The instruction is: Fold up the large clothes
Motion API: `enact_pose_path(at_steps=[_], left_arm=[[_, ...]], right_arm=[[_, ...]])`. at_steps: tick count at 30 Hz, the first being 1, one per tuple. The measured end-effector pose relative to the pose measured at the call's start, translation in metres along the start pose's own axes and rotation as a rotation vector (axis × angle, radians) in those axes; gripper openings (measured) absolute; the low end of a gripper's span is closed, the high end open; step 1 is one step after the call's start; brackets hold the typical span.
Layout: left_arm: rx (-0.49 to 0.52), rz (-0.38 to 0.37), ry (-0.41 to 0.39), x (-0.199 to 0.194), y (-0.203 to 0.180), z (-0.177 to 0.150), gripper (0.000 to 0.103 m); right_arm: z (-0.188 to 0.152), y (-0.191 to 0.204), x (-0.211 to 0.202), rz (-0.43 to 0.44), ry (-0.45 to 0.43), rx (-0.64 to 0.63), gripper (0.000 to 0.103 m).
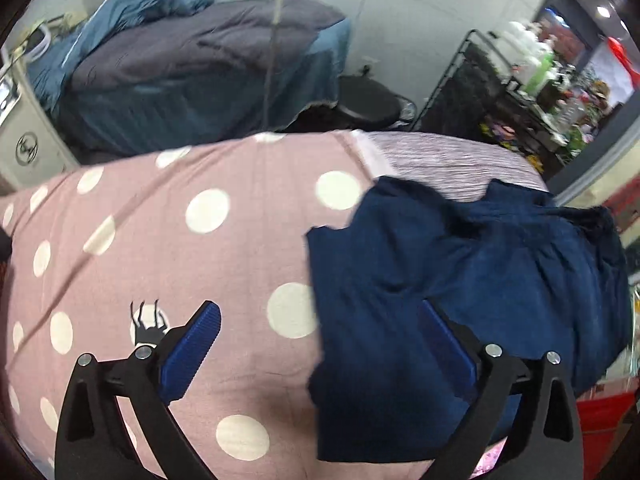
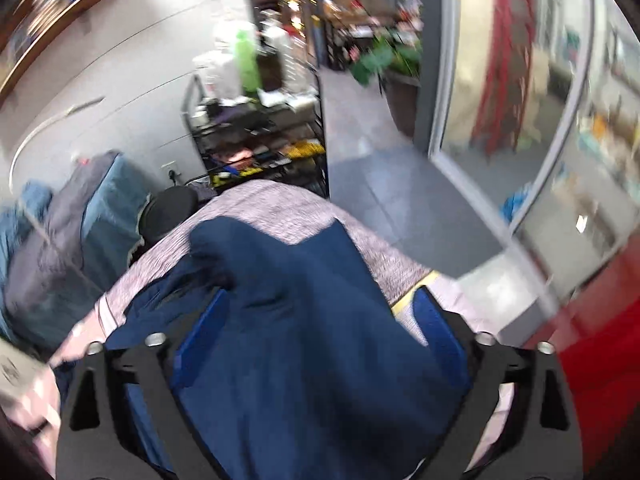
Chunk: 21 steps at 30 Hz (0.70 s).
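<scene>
Both grippers, left gripper (image 1: 320, 344) and right gripper (image 2: 320, 320), spread their fingers wide, gripping nothing, above the navy garment (image 1: 460, 280) on the polka-dot bed (image 1: 160, 240).

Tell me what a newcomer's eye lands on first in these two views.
The dark blue garment stands out first, lying rumpled on the right of the bed, over a pink sheet with big white dots and a grey striped cover at the far end. Next come the two tools, left tool and right tool, both wide open above the cloth, gripping nothing.
</scene>
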State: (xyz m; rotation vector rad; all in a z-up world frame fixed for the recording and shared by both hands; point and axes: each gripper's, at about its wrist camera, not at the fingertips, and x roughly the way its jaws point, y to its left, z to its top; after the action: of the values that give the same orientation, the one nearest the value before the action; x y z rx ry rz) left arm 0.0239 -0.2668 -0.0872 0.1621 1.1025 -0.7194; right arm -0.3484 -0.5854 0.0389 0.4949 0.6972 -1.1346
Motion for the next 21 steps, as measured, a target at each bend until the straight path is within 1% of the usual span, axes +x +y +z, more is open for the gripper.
enact_pose_path(at_steps=[1, 3, 4, 7, 10, 13, 17, 21], left_arm=[[0.011, -0.013, -0.01, -0.004, -0.007, 0.001, 0.097], [0.05, -0.046, -0.033, -0.017, -0.027, -0.001, 0.097], [0.087, -0.071, -0.041, -0.026, -0.039, -0.005, 0.097], [0.188, -0.116, -0.026, -0.024, -0.076, -0.011, 0.097], [0.28, -0.098, 0.017, -0.018, -0.098, -0.027, 0.097], [0.331, -0.075, 0.05, -0.016, -0.111, -0.042, 0.097], [0.393, -0.048, 0.105, -0.011, -0.125, -0.056, 0.097], [0.424, -0.039, 0.15, -0.007, -0.13, -0.066, 0.097]], right_arm=[[-0.002, 0.011, -0.006, 0.009, 0.014, -0.027, 0.097], [-0.01, 0.037, -0.015, 0.069, 0.073, -0.089, 0.097], [-0.015, 0.049, -0.018, 0.096, 0.102, -0.117, 0.097], [-0.038, 0.087, -0.027, 0.133, 0.17, -0.229, 0.097], [-0.064, 0.119, -0.036, 0.117, 0.197, -0.351, 0.097], [-0.088, 0.136, -0.044, 0.094, 0.232, -0.424, 0.097], [-0.111, 0.137, -0.049, 0.063, 0.3, -0.44, 0.097], [-0.126, 0.128, -0.051, 0.014, 0.347, -0.436, 0.097]])
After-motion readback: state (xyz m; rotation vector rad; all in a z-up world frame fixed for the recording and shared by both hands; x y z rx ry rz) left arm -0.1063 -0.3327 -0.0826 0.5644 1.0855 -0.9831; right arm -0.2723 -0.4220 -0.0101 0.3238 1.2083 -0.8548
